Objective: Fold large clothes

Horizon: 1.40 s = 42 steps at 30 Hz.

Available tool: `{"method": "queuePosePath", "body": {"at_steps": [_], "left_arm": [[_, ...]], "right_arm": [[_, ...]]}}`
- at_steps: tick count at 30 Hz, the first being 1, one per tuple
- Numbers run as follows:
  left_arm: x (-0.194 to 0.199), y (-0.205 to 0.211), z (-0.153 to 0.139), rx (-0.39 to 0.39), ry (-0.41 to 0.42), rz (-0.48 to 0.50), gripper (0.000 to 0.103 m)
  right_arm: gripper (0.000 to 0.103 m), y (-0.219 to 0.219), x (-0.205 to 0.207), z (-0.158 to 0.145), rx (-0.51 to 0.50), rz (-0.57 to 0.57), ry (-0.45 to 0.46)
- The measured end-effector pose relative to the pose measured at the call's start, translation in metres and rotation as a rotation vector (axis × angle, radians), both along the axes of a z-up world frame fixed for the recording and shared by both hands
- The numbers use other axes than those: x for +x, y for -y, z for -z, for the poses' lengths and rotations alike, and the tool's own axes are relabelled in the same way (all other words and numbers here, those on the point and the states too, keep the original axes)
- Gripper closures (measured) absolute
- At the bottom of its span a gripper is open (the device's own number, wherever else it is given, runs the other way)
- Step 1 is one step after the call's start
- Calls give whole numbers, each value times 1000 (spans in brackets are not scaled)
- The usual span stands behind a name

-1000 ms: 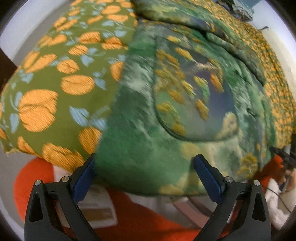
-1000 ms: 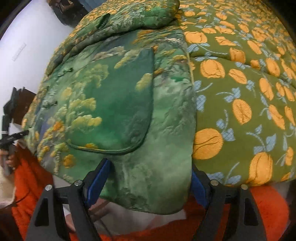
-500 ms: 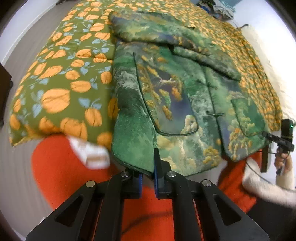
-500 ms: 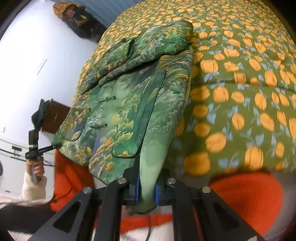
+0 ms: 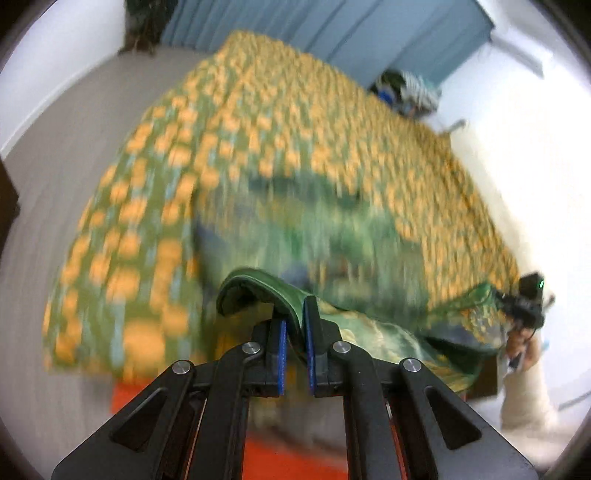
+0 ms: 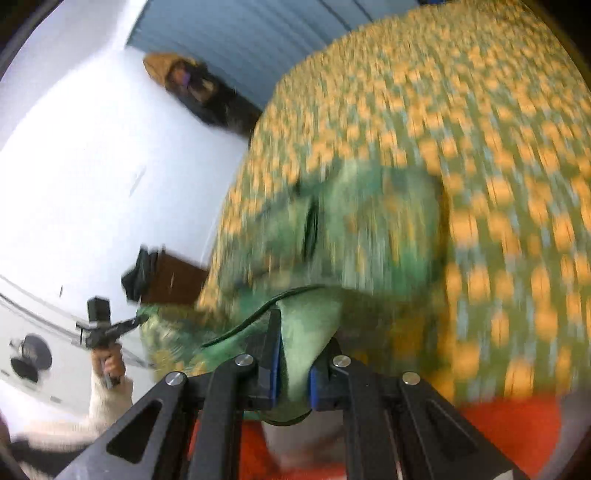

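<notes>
A green patterned jacket (image 5: 343,236) lies on a bed with an orange-and-green bedspread (image 5: 280,122). My left gripper (image 5: 293,325) is shut on the jacket's bottom hem, which curls over the fingers and is lifted above the bed. My right gripper (image 6: 293,350) is shut on the other bottom corner of the jacket (image 6: 369,229), a bunched fold of green cloth between its blue pads. The hem sags between the two grippers. Both views are motion-blurred.
White walls and a blue curtain (image 5: 369,33) stand behind the bed. A dark wooden cabinet (image 6: 173,277) is beside the bed. The other gripper and hand show at each view's edge (image 6: 103,328). Orange cloth (image 6: 509,421) lies below the bed edge.
Both grippers closed on the jacket's bottom hem and have since lifted it up and forward toward the head of the bed. The views now tilt up to the walls.
</notes>
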<state>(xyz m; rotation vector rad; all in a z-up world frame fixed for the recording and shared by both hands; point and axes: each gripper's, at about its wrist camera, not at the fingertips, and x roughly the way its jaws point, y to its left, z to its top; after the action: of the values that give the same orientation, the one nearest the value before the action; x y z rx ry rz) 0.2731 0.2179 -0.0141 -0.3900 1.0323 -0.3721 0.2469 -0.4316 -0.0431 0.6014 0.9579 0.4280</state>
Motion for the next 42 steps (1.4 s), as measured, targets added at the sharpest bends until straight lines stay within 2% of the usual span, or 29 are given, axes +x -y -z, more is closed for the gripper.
{"method": "queuePosePath", "body": {"at_steps": [3,4,7,9,11,13,15,16,17,18,19,20,22,23,25,27,28,29,30,31,32,34,38,40,42], "left_arm": [[60,7,15,4,26,-46,96],[81,10,24,7,27,-64,95],[129,21,62,23,33,-113,88],[143,24,82,42,18,-152,74],[152,22,101,43,-17,-179,39],[152,16,108,-21,-44,-186,33],[142,6,103,-108,-35,-168,28],[136,2,100,-129,-21,-160,20],[129,-2,96,-131,1,-153,11],[122,-6,92,-115,25,-143,8],[115,-6,90,-94,41,-130,6],[109,-5,92,-52,48,-104,6],[107,0,102,25,31,-83,6],[108,5,112,60,8,-81,7],[117,16,129,70,-32,-84,10],[125,30,141,69,-59,-87,28],[130,38,147,71,-80,-73,45],[134,50,151,118,-105,-70,60],[134,55,152,169,-104,-80,73],[134,60,151,227,-99,-88,90],[132,63,146,266,-89,-98,93],[124,62,125,270,-22,-118,95],[110,54,72,239,179,-176,95],[117,56,69,252,228,-211,94],[131,64,83,309,243,-239,94]], "right_arm": [[92,1,67,20,-1,61,21],[92,3,93,34,-21,87,20],[92,4,136,76,-32,136,-5],[92,7,149,100,-37,169,-32],[91,10,157,127,-23,211,-63],[87,17,158,145,42,261,-92],[76,26,156,151,135,271,-107],[64,29,155,150,174,268,-102],[53,32,153,145,211,260,-90],[44,35,151,138,227,256,-73],[24,38,148,130,245,251,-48],[12,40,145,124,257,240,-21],[11,41,138,109,189,228,21],[11,35,137,102,62,216,39],[11,14,144,103,-190,180,44],[11,-2,149,114,-285,157,22],[14,-14,153,121,-295,125,23],[28,-21,155,124,-303,111,24],[41,-31,158,128,-351,113,6],[77,-38,160,131,-418,139,-12],[89,-39,157,130,-446,158,-20],[90,-41,154,116,-491,201,18],[91,-38,144,72,-580,263,167],[91,-35,152,64,-599,295,206],[91,-36,167,74,-619,309,186]]}}
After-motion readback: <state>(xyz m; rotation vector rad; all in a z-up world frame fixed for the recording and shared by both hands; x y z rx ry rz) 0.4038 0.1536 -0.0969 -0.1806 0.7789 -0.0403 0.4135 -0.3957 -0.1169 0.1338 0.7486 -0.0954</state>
